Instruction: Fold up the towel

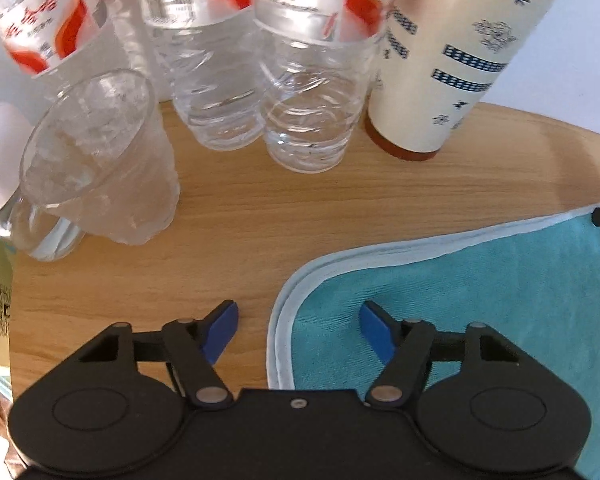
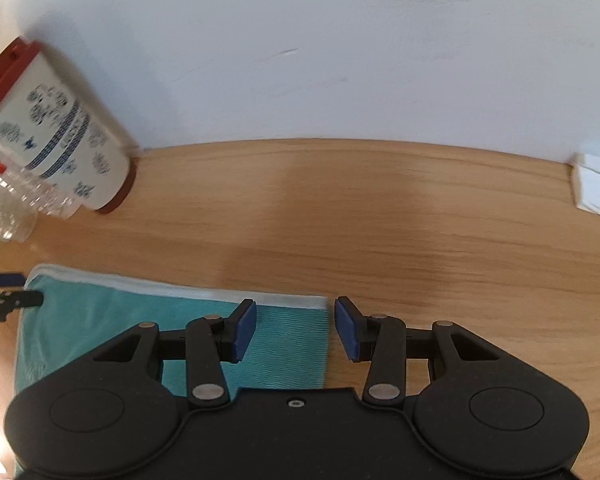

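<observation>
At twelve o'clock the water bottles (image 1: pixel 220 60) lose their tops past the frame edge. The towel (image 1: pixel 480 300) runs off at four o'clock and under the left gripper (image 1: pixel 298 334). The patterned cup (image 2: pixel 56 132) at nine o'clock is motion-blurred, its print unreadable.

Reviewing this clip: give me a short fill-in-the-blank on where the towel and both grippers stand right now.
1. The teal towel lies flat on the ____ table.
2. The left gripper is ____, straddling the towel's corner.
3. The right gripper holds ____.
4. The patterned cup has a ____ lid.

Missing words: wooden; open; nothing; red
</observation>
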A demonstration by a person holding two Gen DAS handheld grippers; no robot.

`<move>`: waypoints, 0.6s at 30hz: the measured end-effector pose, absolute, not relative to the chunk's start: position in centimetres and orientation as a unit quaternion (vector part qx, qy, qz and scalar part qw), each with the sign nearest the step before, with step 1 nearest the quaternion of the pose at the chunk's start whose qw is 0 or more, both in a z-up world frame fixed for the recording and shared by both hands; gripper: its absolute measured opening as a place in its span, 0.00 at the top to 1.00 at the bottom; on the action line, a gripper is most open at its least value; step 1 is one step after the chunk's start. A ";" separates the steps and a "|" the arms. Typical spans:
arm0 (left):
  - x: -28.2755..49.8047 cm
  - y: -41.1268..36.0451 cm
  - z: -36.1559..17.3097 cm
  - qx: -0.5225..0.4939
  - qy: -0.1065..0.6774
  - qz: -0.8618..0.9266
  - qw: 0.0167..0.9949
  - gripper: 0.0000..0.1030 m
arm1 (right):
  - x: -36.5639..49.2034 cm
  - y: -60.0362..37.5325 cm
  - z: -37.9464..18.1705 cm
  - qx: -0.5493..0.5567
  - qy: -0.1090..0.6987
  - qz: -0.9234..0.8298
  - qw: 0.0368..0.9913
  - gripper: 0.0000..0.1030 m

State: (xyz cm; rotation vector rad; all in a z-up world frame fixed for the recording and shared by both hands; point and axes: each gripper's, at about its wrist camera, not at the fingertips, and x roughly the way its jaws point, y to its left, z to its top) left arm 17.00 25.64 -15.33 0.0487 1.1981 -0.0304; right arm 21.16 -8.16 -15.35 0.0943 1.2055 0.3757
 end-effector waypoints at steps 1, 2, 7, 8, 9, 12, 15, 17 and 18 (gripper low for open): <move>16.8 25.5 -15.2 0.022 0.563 -0.018 0.826 0.56 | 21.2 -8.0 -15.3 0.043 0.563 0.180 0.806 0.53; 16.8 25.3 -15.1 0.020 0.562 -0.024 0.826 0.59 | 21.2 -8.0 -15.2 0.043 0.563 0.182 0.805 0.53; 17.7 24.9 -15.3 0.017 0.568 -0.037 0.822 0.76 | 21.6 -8.0 -15.3 0.039 0.565 0.197 0.800 0.69; 18.1 24.9 -15.4 0.013 0.569 -0.036 0.822 0.76 | 21.9 -8.2 -15.5 0.054 0.574 0.206 0.791 0.79; 18.4 24.7 -15.3 0.011 0.570 -0.037 0.821 0.78 | 22.1 -8.4 -15.5 0.061 0.579 0.208 0.786 0.82; 18.6 24.2 -15.4 0.027 0.570 -0.043 0.820 0.80 | 22.2 -8.6 -15.6 0.068 0.585 0.210 0.780 0.86; 18.7 23.9 -15.5 0.031 0.566 -0.039 0.823 0.83 | 22.2 -8.8 -15.5 0.074 0.586 0.214 0.778 0.89; 18.8 23.8 -15.5 0.027 0.563 -0.033 0.825 0.84 | 22.3 -9.0 -15.5 0.075 0.586 0.215 0.778 0.90; 18.9 23.7 -15.6 0.023 0.560 -0.028 0.828 0.85 | 22.4 -9.1 -15.5 0.075 0.586 0.215 0.778 0.90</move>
